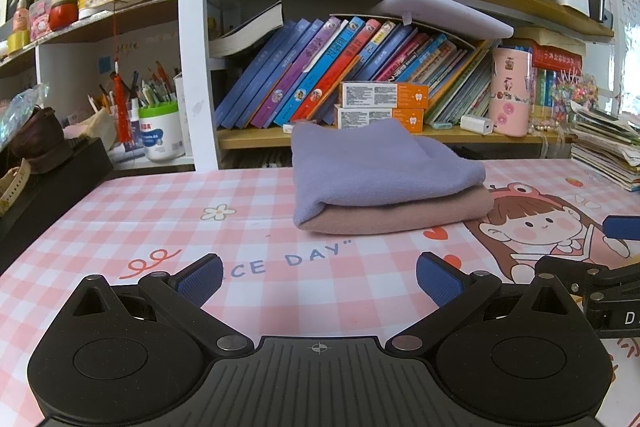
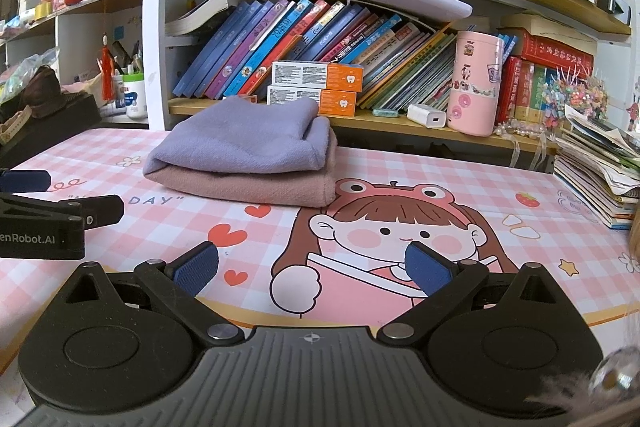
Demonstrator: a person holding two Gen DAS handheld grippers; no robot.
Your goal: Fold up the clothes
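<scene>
The pink checked table mat fills my view. Toward its back edge, just before the bookshelf, sits the lilac cloth, folded on top of the pink cloth. My left gripper and right gripper hang spread wide, grasping nothing, well short of the stack. If I nudge the pile, I judge the top layer could slide off. The stack's far side is hidden; I see no unfolded garment.
</scene>
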